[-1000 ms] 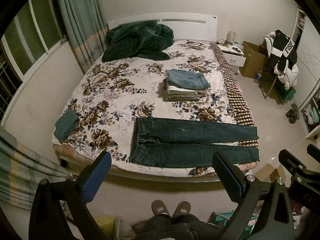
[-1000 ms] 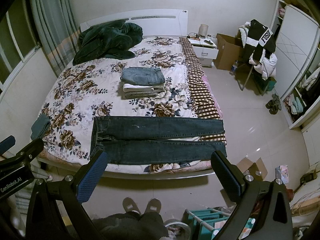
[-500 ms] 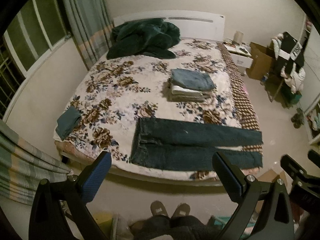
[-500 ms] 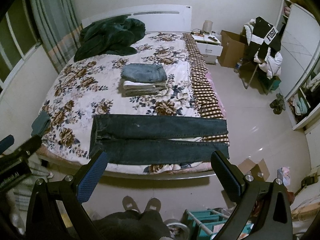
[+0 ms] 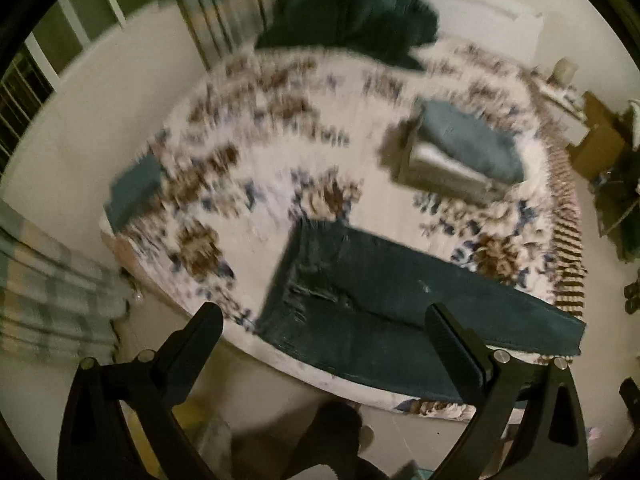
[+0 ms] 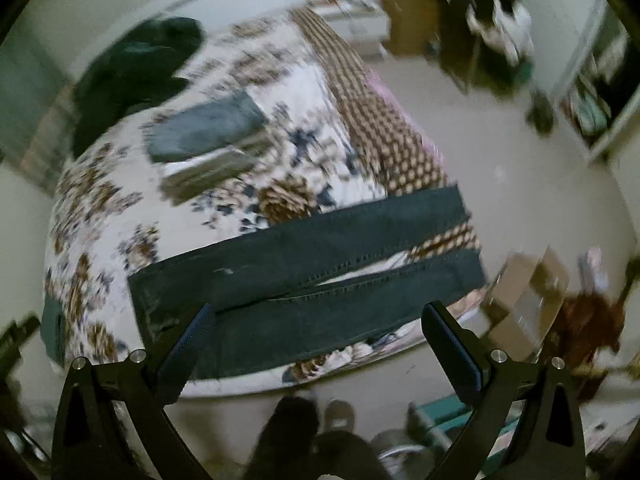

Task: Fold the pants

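Dark blue denim pants [image 5: 384,300] lie flat along the near edge of the floral-quilted bed [image 5: 260,168], legs side by side, hems reaching its checkered right edge. The left gripper [image 5: 324,330] and right gripper [image 6: 316,326] hang above that edge, jaws spread wide, empty. A stack of folded clothes [image 6: 208,140] sits mid-bed, well apart.
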Motion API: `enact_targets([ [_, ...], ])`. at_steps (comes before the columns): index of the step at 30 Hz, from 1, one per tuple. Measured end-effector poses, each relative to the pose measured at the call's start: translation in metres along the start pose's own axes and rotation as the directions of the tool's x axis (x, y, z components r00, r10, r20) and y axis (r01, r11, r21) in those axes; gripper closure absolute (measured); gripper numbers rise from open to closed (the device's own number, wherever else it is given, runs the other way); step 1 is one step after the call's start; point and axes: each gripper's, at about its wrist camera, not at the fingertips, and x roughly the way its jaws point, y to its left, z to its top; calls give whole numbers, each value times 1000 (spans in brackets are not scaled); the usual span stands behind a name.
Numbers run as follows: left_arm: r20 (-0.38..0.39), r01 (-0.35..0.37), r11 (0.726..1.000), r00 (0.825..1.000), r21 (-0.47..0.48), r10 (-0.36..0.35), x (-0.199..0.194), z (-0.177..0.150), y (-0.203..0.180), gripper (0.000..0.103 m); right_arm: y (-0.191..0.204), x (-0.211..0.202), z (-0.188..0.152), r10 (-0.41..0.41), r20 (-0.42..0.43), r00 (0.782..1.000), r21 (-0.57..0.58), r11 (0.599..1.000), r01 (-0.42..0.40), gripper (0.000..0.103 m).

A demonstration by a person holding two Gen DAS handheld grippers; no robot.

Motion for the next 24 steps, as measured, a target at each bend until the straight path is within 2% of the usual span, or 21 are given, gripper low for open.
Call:
enact_targets([
  [3,-87,-16,1000,996,-22,14,75,25,-15,0,-4,83,35,-16,-61,998,82,996,21,0],
  [5,-138,-25,999,990,-38,19,128,43,-24,0,-5,136,53,-61,-84,995,115,991,71,0],
  [7,-178,-35,998,984,-55,24,172,59,-29,0,-6,190,69,-69,-127,990,157,984,89,0],
  [12,-297,-56,991,955,-126,16,293,85,-39,4,-9,313,99,-124,-237,964,213,961,176,0],
  [13,-321,-60,988,947,-139,12,314,89,-40,6,-11,332,102,-132,-252,959,222,956,190,0],
  [14,-344,-71,986,939,-150,15,336,92,-40,12,-13,353,106,-148,-269,952,229,950,212,0],
  [16,-397,-79,981,918,-179,1,378,97,-42,20,-20,386,112,-165,-293,942,243,940,240,0],
  [18,-446,-88,975,895,-204,-13,411,98,-43,23,-28,413,117,-182,-315,932,251,930,267,0],
  [21,-489,-102,969,872,-224,-22,444,98,-46,25,-43,448,122,-191,-348,918,279,914,296,0],
  [23,-502,-110,965,865,-238,-25,453,95,-47,25,-54,460,125,-189,-369,910,301,902,310,0],
  [24,-499,-114,964,867,-240,-22,454,95,-47,25,-58,467,126,-192,-376,906,310,896,319,0],
])
